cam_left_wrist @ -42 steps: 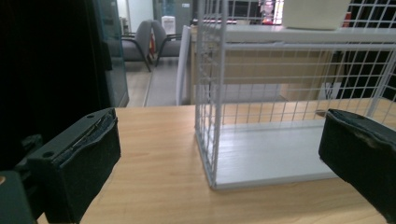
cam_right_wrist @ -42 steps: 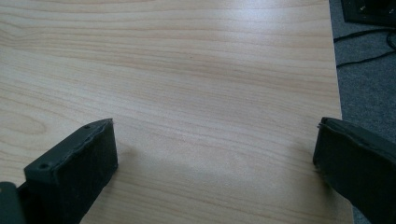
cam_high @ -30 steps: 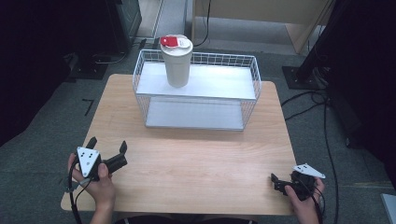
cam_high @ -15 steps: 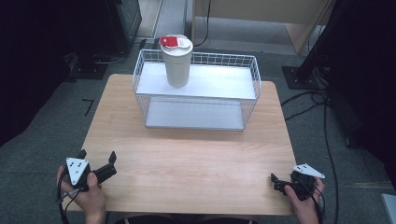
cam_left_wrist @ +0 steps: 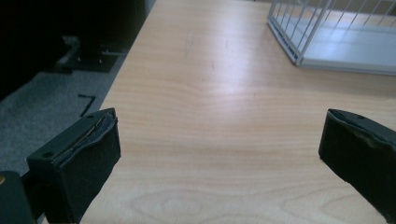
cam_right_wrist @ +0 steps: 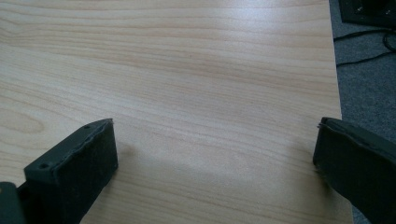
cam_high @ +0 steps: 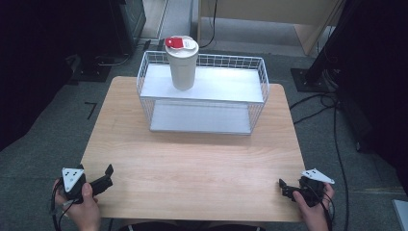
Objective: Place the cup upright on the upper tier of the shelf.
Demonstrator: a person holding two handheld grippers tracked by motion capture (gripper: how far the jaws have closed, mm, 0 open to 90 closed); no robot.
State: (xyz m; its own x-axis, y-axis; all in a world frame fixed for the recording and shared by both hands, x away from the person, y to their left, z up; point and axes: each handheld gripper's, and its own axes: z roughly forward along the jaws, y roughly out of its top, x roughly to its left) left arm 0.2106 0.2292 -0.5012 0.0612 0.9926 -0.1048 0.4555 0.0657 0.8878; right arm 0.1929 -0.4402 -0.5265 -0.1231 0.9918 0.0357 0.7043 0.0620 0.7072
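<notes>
A cream cup (cam_high: pixel 182 65) with a white lid and a red tab stands upright on the upper shelf of a white wire rack (cam_high: pixel 256 101) at the far side of the wooden table (cam_high: pixel 192 163). My left gripper (cam_high: pixel 107 177) is held at the near left corner of the table, open, with nothing between its jaws. In the left gripper view the gripper (cam_left_wrist: pixel 219 140) points over bare wood toward the rack's corner (cam_left_wrist: pixel 327 28). My right gripper (cam_high: pixel 284 189) sits at the near right corner, open and empty. In the right gripper view the gripper (cam_right_wrist: pixel 215 144) frames bare tabletop near the table's right edge.
Grey carpet surrounds the table. Black cables (cam_high: pixel 332 125) run over the floor to the right, and a black stand base (cam_high: pixel 91 72) sits at the far left. The table's right edge (cam_right_wrist: pixel 334 70) lies close beside my right gripper.
My left gripper has pulled back toward the near left corner of the table, staying open. The right gripper, the cup and the rack have not moved.
</notes>
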